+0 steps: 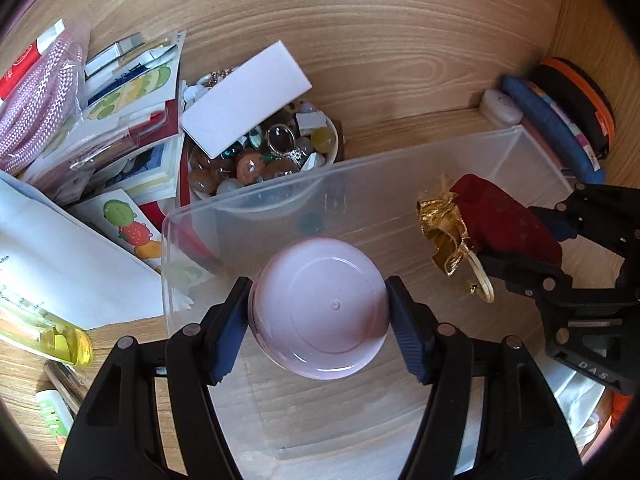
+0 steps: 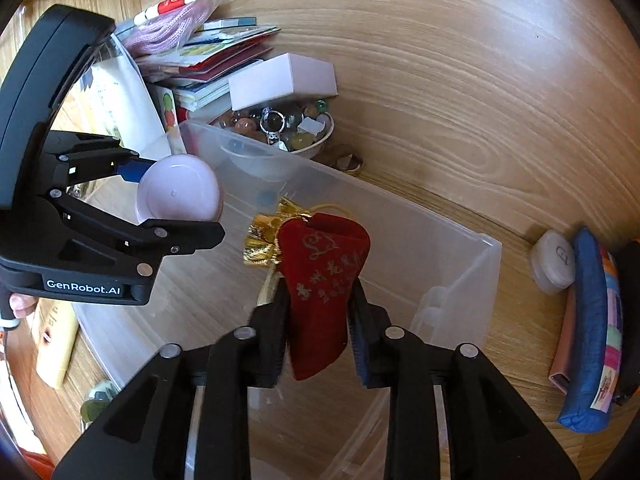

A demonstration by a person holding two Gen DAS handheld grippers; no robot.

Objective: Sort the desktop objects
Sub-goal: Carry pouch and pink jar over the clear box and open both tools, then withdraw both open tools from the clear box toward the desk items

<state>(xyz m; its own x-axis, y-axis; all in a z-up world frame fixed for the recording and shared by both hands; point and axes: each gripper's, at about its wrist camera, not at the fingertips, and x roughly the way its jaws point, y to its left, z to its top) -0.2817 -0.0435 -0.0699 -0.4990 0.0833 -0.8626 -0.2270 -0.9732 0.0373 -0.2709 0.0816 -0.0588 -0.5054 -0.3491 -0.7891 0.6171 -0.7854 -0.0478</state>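
My left gripper [image 1: 318, 320] is shut on a round pink jar [image 1: 320, 308], its flat base toward the camera, held over the left part of a clear plastic bin [image 1: 400, 172]. The jar also shows in the right wrist view [image 2: 178, 188]. My right gripper [image 2: 318, 316] is shut on a red velvet pouch [image 2: 324, 276] with a gold top and cord, held over the same bin [image 2: 460, 264]. The pouch shows in the left wrist view [image 1: 500, 216] at the right.
A white bowl of beads and rings [image 1: 264, 156] with a white box [image 1: 244, 100] on it stands behind the bin. Stacked papers and packets [image 1: 100, 120] lie at the left. A blue pencil case [image 2: 592, 328] and a white round case [image 2: 554, 260] lie at the right.
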